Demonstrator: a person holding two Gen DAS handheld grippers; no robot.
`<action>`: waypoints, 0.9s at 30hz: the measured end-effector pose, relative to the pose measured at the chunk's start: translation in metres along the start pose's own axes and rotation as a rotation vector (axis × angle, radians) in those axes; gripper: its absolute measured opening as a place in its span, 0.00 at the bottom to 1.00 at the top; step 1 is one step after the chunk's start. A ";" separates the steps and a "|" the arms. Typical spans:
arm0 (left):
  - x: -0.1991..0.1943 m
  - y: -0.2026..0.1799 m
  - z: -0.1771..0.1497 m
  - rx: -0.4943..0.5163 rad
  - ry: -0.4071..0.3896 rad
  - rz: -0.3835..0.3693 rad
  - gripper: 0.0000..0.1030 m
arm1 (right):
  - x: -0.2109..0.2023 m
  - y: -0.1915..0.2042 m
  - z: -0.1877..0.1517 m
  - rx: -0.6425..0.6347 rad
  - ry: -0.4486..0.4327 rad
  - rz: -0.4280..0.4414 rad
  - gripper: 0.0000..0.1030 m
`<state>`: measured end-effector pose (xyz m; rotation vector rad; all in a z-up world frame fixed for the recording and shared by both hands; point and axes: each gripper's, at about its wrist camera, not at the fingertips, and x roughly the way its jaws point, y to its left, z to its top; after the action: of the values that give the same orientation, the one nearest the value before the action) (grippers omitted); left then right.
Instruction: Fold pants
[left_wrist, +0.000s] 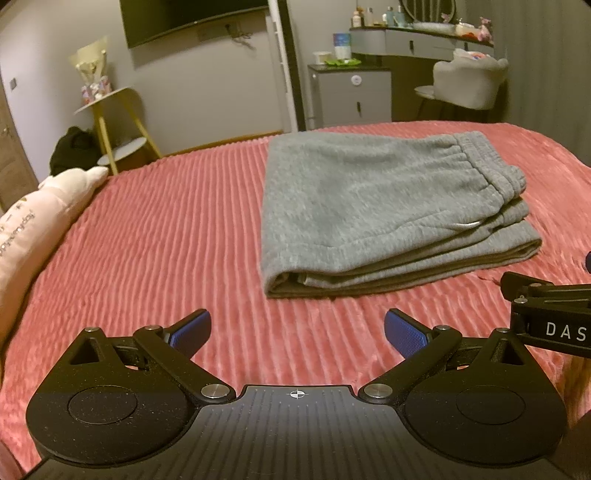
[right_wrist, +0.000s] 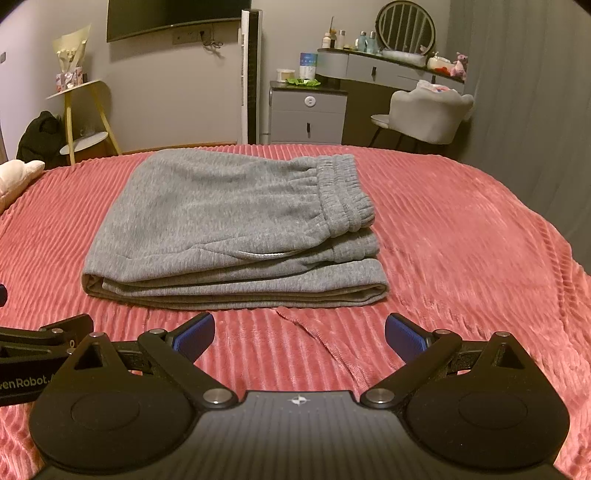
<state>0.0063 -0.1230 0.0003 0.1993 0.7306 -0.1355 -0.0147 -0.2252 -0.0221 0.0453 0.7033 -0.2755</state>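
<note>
Since the grey pants already lie in a compact stack of layers on the pink ribbed bedspread, with the elastic waistband on top at the right end and the rounded fold edge facing you, the folding looks finished or very nearly so. A thin pale line shows at the seam between the layers; it may be a drawstring or a bit of trim, but the view is too soft to say which.

Both of your tools sit back from the stack, near its front edge but not touching it. Your left gripper has its blue pads spread wide with nothing between them, and your right gripper is likewise spread and empty. Each one shows at the edge of the other's view, so they are close side by side.

If you go in for a last tidy, the risk is dragging. The top layer is loose fleece, and a pad catching only that layer would slide it off the ones below and skew the stack. The bedspread has a raised wrinkle just ahead of your right gripper; pinching low there could grab the bedding instead of the pants. A pale pillow lies well off to the left, clear of the work.
</note>
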 end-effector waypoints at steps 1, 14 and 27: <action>0.000 0.000 0.000 -0.001 -0.001 -0.001 1.00 | 0.000 0.000 0.000 0.001 0.000 -0.001 0.96; -0.001 -0.001 0.000 0.000 0.000 -0.008 1.00 | -0.001 -0.002 -0.001 0.005 -0.001 -0.003 0.96; -0.001 -0.001 0.000 -0.004 -0.004 -0.012 1.00 | 0.000 -0.003 0.000 0.011 0.001 -0.002 0.96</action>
<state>0.0053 -0.1237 0.0011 0.1904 0.7284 -0.1458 -0.0157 -0.2280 -0.0217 0.0552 0.7024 -0.2816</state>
